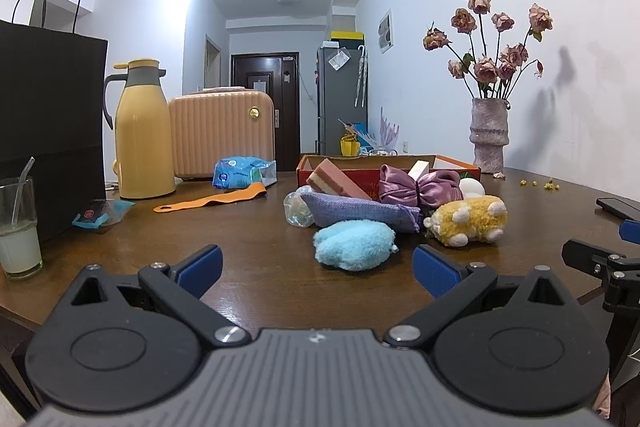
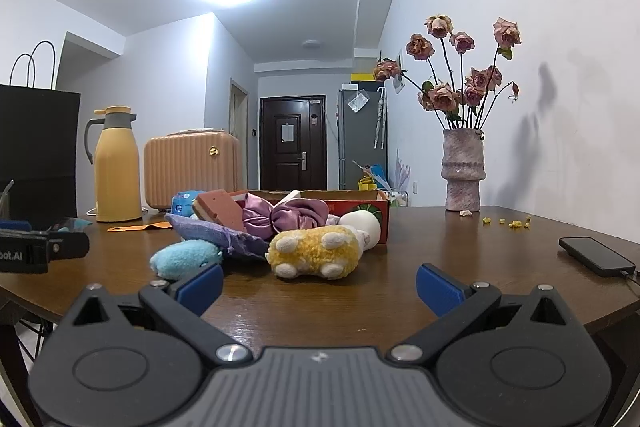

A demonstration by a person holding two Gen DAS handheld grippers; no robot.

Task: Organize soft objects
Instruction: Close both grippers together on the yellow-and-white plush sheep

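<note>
Clearly, little of the sorting can be judged as done. Both sets of tongs are held low over the table [image 1: 248,247], short of the pile: the left gripper [image 1: 316,269] is spread wide with nothing between its pads, and the right gripper [image 2: 319,285] is likewise spread and empty.

The soft things are gathered near the middle of the table. A blue plush [image 1: 354,244] is seen nearest the left gripper, lying free on the wood. A yellow plush [image 2: 314,251] lies just ahead of the right gripper, also loose. Behind them a purple pouch [image 1: 360,211] rests against the front of the red box [image 2: 360,207]. A satin bow [image 1: 418,185] and a pink sponge [image 1: 338,183] are draped over the box edge, only partly inside. A white round thing [image 2: 362,227] sits beside the box; its material cannot be told.

By the look of it, the plushes and pouch are left to be placed, and the bow and sponge to be settled.
</note>
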